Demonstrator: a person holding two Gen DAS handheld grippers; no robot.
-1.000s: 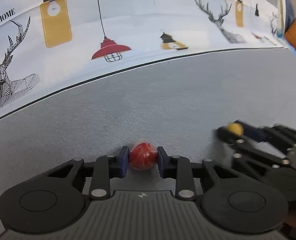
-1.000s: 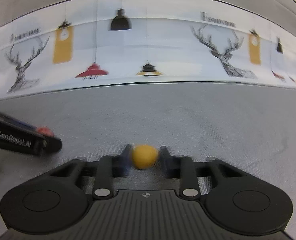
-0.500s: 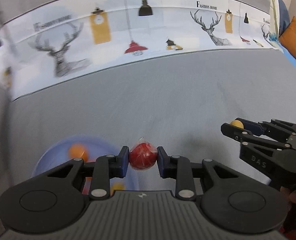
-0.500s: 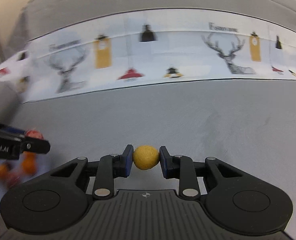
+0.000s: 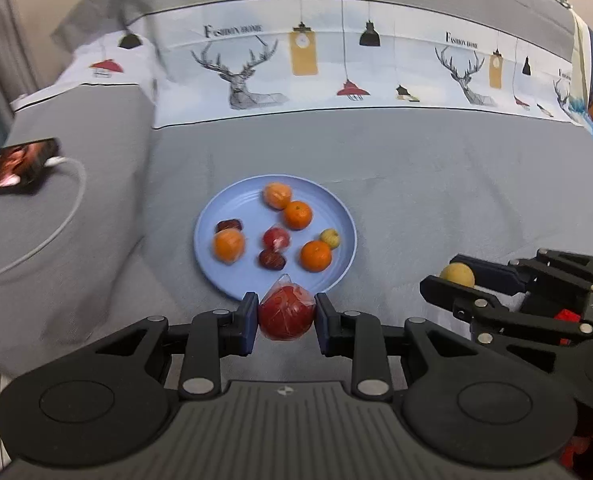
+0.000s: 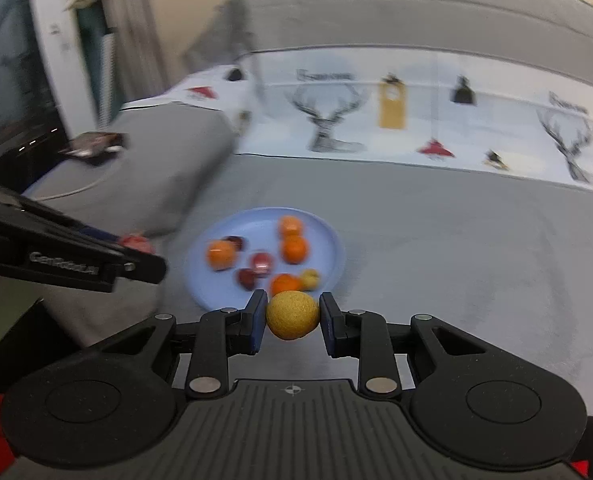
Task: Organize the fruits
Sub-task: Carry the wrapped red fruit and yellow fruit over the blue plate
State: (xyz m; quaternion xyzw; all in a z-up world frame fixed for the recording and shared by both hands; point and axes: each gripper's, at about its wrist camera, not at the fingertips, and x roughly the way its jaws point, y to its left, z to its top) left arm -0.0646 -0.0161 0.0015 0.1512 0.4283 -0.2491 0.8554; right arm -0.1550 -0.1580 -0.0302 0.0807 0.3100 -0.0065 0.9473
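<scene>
- Gripping a red fruit [image 5: 285, 313] wrapped in clear film, the left gripper [image 5: 284, 320] has its pads pressed on both sides of it; the fruit sits between the tips, over the near rim of the blue plate [image 5: 212, 220]
- Right gripper [image 6: 292, 318] is clamped on a yellow fruit [image 6: 292, 315], round and rough-skinned, held between the pads, just short of the plate's [image 6: 328, 240] near edge in its own view
- Plate lies on a grey cover [image 5: 416, 184] and carries four orange fruits, one of them [image 5: 297, 215] near the far side, plus three dark red pieces and a small yellow-green fruit [image 5: 330, 238]
- Both grippers tilt downward toward the plate; the left view looks down on it more steeply
- Left view shows the right gripper [image 5: 452, 284] at right, side-on, with the yellow fruit [image 5: 458, 274] at its tips, apart from the plate
- Right view shows the left gripper [image 6: 136, 256] at left, the red fruit [image 6: 136, 243] at its tip, blurred
- Left view alone shows a phone [image 5: 16, 164] with a white cable [image 5: 68, 208] sharply, on a grey cushion; the right view blurs it
- Printed cloth [image 5: 336, 60] with deer and lamps runs behind
</scene>
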